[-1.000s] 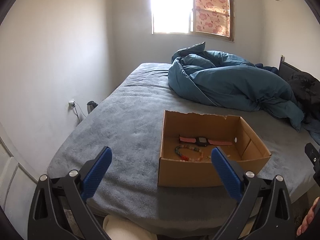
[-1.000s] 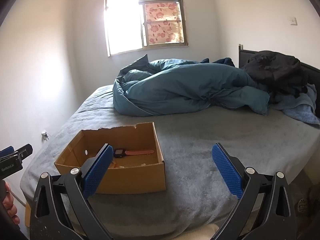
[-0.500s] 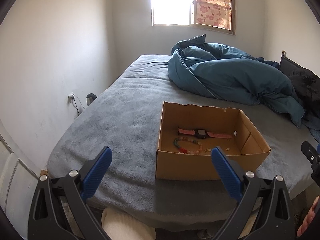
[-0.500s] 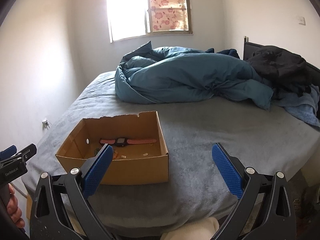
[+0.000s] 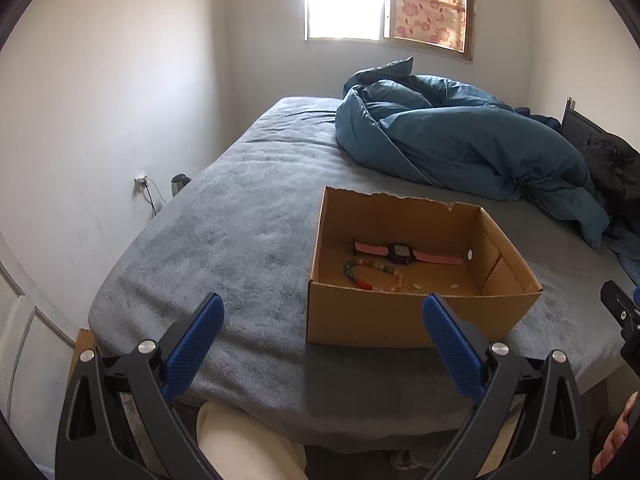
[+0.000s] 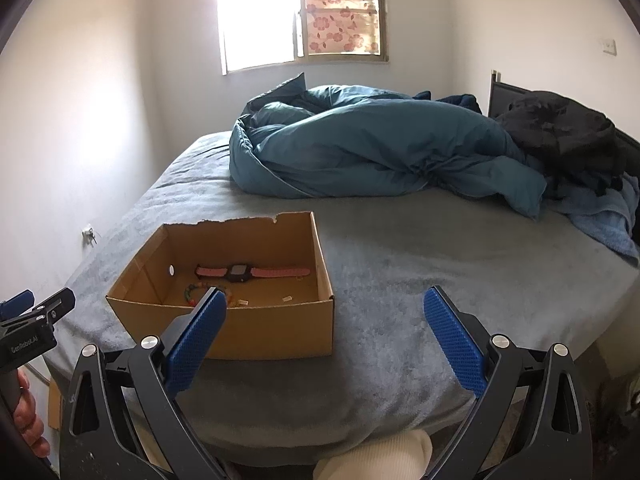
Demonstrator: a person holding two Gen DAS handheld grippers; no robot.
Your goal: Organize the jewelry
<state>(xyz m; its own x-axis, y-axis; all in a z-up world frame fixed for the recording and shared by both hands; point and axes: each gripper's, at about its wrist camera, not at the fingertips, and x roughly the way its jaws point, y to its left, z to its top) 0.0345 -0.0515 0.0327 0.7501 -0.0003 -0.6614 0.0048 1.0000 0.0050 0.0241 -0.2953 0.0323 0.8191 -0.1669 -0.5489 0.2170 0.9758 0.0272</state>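
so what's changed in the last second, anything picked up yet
Nothing picked up. Both tools rose and tilted down, so the cardboard box shows more of its floor: the left tool and right tool now look down into it. Both are open and empty as before. The pink watch and bead bracelet lie in the box where they were; the blue duvet has not moved.

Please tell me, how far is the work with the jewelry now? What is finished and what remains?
Already in the cardboard box on the bed: a pink watch and a bead bracelet, lying loose side by side. Nothing is in hand: the left claw and the right claw are both open and empty, short of the box. No jewelry shows outside the box, so what remains is probably arranging these pieces.
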